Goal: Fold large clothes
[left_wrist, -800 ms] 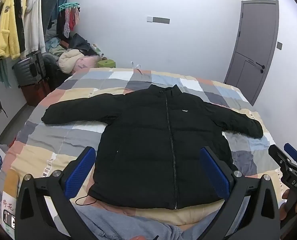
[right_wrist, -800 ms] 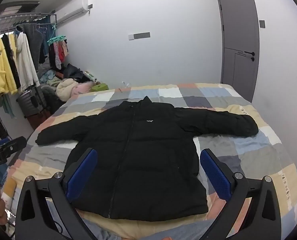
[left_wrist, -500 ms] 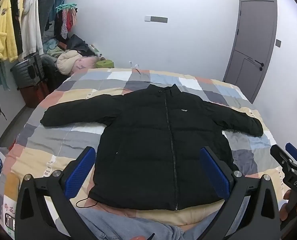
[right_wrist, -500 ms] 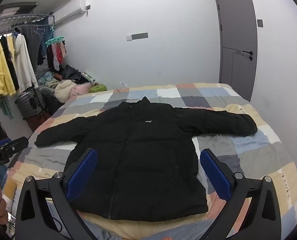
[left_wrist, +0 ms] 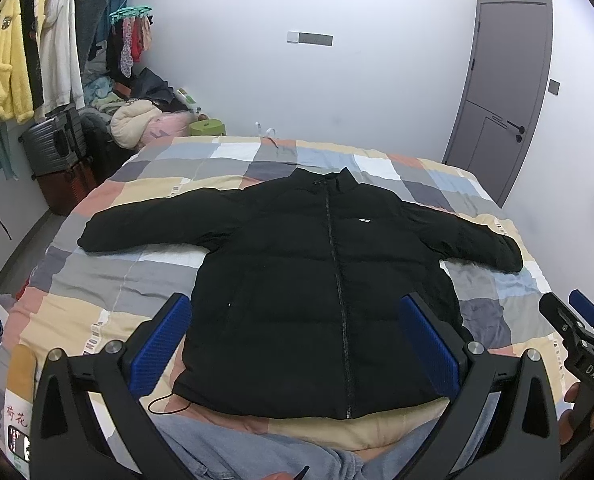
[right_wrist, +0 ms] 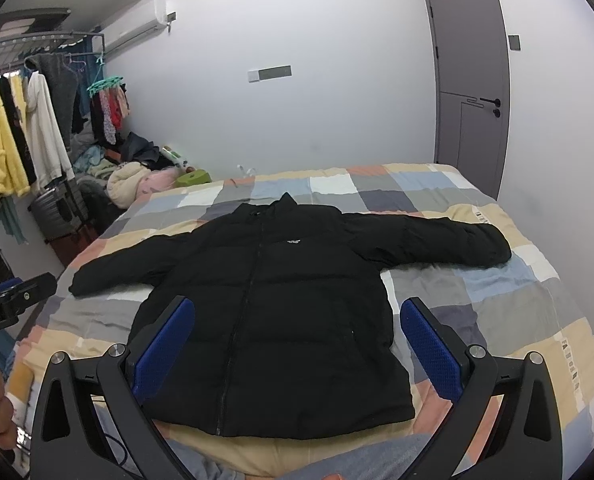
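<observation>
The black puffer jacket point(left_wrist: 317, 280) lies flat on my patchwork bedspread point(left_wrist: 97, 292), zipped up, collar toward the far wall, both sleeves spread wide. My left gripper point(left_wrist: 297, 344) and right gripper point(right_wrist: 297, 344) hang above its hem — jaws at full spread, nothing between them, touching nothing.
</observation>
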Motion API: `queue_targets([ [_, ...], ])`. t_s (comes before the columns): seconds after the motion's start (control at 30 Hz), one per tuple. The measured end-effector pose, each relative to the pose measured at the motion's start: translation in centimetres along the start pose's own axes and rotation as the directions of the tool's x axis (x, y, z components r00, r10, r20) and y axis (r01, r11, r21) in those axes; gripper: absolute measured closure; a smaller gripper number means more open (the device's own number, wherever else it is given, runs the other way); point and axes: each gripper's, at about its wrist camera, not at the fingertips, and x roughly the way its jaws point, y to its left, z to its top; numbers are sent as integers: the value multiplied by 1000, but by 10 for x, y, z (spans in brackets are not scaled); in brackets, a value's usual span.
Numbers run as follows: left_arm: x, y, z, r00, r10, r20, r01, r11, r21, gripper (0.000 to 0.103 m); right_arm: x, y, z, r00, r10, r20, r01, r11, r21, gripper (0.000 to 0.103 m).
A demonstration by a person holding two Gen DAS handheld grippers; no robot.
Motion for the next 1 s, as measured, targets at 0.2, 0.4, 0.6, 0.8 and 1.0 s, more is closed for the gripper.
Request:
queue_targets([
  [0.2,-1,-1,0,1000,-3,-2,3,1000,2,0,1,0,-1,1000,3,-13,-3,1000,8,0],
  [0.4,-2,-7,-2,1000,-4,-5,4,1000,11,0,1,1,-3,1000,0,-17,0,1000,8,0],
  [0.6,0,-10,-1,1000,-3,-9,3,1000,11,0,2,-1,-6,1000,8,-11,-8,1000,6,0],
  [0.8,1,-10,-2,1000,-4,-8,4,1000,10,0,3,-2,-7,1000,8,-29,-8,1000,6,0],
  [1.0,9,-9,-2,1000,-10,-13,10,1000,2,0,7,-4,-5,999,12,-35,-11,1000,16,0],
])
